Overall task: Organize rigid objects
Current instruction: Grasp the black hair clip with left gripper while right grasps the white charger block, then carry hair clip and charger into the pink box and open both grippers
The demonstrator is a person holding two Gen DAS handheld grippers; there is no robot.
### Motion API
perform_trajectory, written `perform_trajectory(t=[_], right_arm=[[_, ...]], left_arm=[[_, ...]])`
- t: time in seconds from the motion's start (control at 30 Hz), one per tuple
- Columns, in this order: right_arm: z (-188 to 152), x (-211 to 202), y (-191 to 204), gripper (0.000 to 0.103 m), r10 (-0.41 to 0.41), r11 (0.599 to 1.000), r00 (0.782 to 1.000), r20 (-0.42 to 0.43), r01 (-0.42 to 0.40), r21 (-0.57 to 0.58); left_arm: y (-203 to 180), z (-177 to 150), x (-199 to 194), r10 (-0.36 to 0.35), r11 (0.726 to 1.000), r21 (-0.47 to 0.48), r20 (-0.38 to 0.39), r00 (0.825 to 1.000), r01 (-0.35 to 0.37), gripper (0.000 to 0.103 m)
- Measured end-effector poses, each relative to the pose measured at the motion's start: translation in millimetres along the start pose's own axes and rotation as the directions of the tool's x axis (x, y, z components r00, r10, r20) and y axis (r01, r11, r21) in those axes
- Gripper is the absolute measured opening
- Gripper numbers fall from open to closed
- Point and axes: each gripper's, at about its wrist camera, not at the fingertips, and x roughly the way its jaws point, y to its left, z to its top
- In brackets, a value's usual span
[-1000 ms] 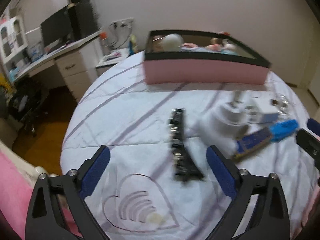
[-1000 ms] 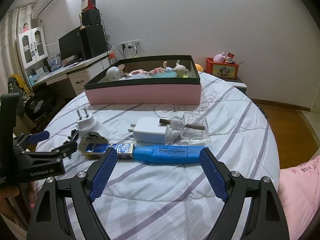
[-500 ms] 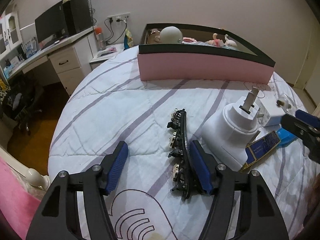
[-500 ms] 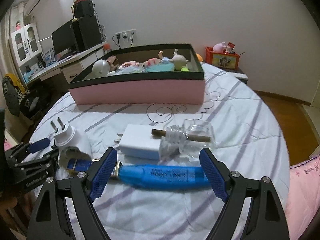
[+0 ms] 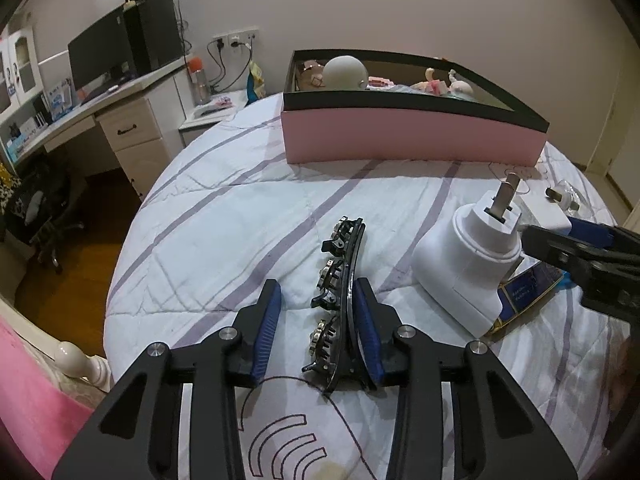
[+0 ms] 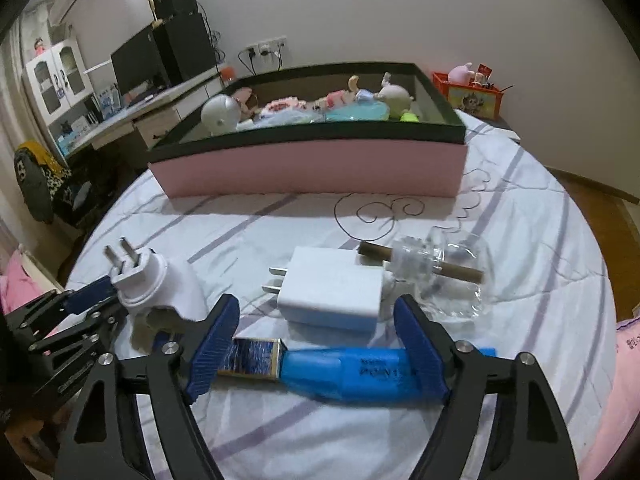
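Observation:
A black hair clip with rhinestones (image 5: 340, 292) lies on the striped bedspread between the fingers of my left gripper (image 5: 316, 320). The right finger touches it; the left finger stands a little off, so the gripper is partly closed. A white plug adapter (image 5: 466, 268) stands just right of it and also shows in the right wrist view (image 6: 160, 284). My right gripper (image 6: 316, 344) is open, straddling a blue Point Liner marker (image 6: 348, 372) with a dark blue cap. A white USB charger (image 6: 332, 288) and a clear glass piece with a brown stick (image 6: 432, 272) lie just beyond.
A pink box with a black rim (image 5: 408, 136), also in the right wrist view (image 6: 312, 168), stands at the far side of the bed and holds dolls and toys. A desk with a monitor (image 5: 104, 76) stands to the left, floor below the bed edge. A red toy box (image 6: 476, 96) sits far right.
My left gripper moved forward over the hair clip and its fingers closed in around it. My right gripper lowered and advanced over the blue marker, staying open.

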Motion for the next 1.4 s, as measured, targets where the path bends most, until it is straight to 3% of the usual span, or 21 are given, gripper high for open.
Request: perform_trajectory(t=[0.07, 0.23, 0.27, 0.9, 1.23, 1.4], right_arm=[[2, 7, 1, 0.072, -0.017, 1.000, 1.000, -0.014, 0.017, -0.006], [8, 15, 6, 0.067, -0.072, 0.996, 0.997, -0.022, 0.071, -0.051], [8, 15, 5, 0.055, -0.080, 0.995, 0.997, -0.023, 0.079, -0.058], [2, -28, 1, 0.055, 0.020, 0.999, 0.997, 0.078, -0.018, -0.028], [13, -81, 13, 0.056, 0.060, 0.998, 0.975, 0.213, -0.053, -0.040], [16, -108, 22, 0.056, 0.068, 0.996, 0.958, 0.279, -0.049, -0.072]], left_arm=[[-2, 0, 0, -0.014, 1.000, 0.011, 0.010, 1.000, 0.014, 0.028], [-4, 2, 1, -0.025, 0.999, 0.027, -0.001, 1.000, 0.025, 0.024], [-4, 3, 1, -0.031, 0.999, 0.027, -0.005, 1.000, 0.031, 0.023], [9, 6, -25, -0.085, 0.992, -0.092, 0.065, 0.994, 0.091, 0.019], [-18, 36, -83, -0.043, 0.997, -0.047, 0.223, 0.974, 0.055, 0.019], [-36, 51, -108, -0.076, 0.996, -0.021, 0.278, 0.958, 0.085, 0.019]])
